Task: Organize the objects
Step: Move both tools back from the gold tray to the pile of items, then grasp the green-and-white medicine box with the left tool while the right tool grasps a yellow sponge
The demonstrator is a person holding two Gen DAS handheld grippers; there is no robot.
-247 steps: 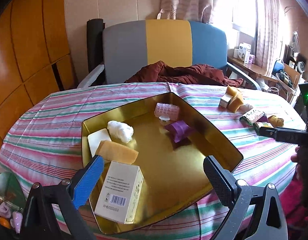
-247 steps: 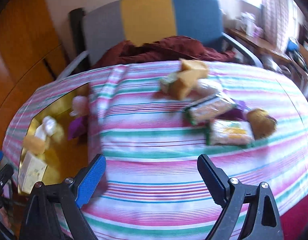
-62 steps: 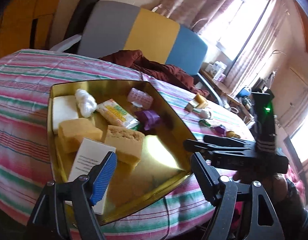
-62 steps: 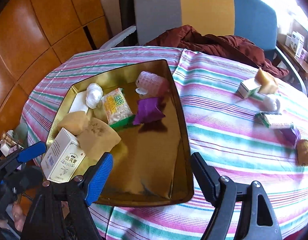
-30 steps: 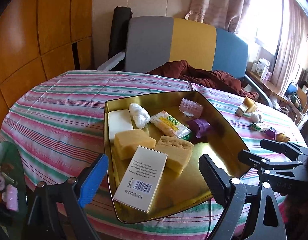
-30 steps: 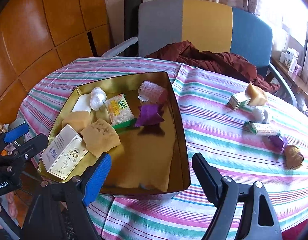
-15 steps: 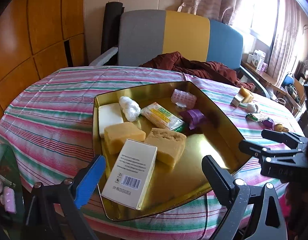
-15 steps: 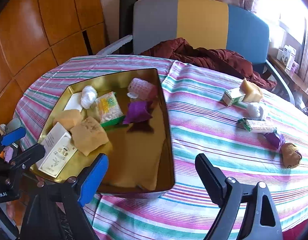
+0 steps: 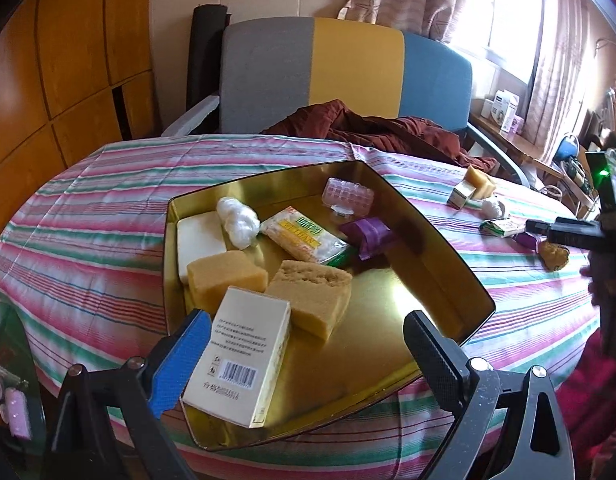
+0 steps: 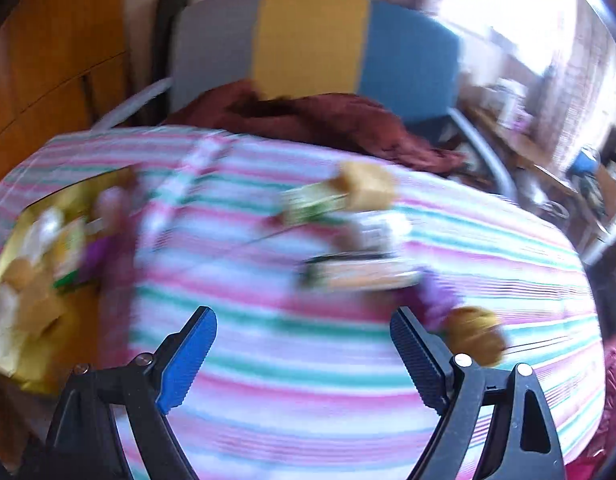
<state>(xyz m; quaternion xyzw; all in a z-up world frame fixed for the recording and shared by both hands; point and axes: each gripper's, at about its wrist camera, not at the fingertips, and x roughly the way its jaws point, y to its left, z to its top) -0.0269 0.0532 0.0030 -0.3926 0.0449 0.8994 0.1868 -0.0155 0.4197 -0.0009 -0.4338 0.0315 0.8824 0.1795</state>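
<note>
A gold tray on the striped cloth holds a white box, a yellow sponge, a brown sponge, a snack packet, a purple wrap and other small items. My left gripper hangs open over the tray's near end, gripping nothing. My right gripper is open and empty above the bare cloth. Beyond it, in a blurred view, lie a sponge, a green box, a packet, a purple wrap and a brown lump.
A grey, yellow and blue chair with a dark red cloth stands behind the round table. Wooden panels fill the left. A cluttered shelf sits by the window. The table edge runs close below both grippers.
The right wrist view has swung right, from the tray to the loose items, and is now blurred. Since the oldest frames the snack packet and brown sponge have come into the tray. The left gripper hardly moved.
</note>
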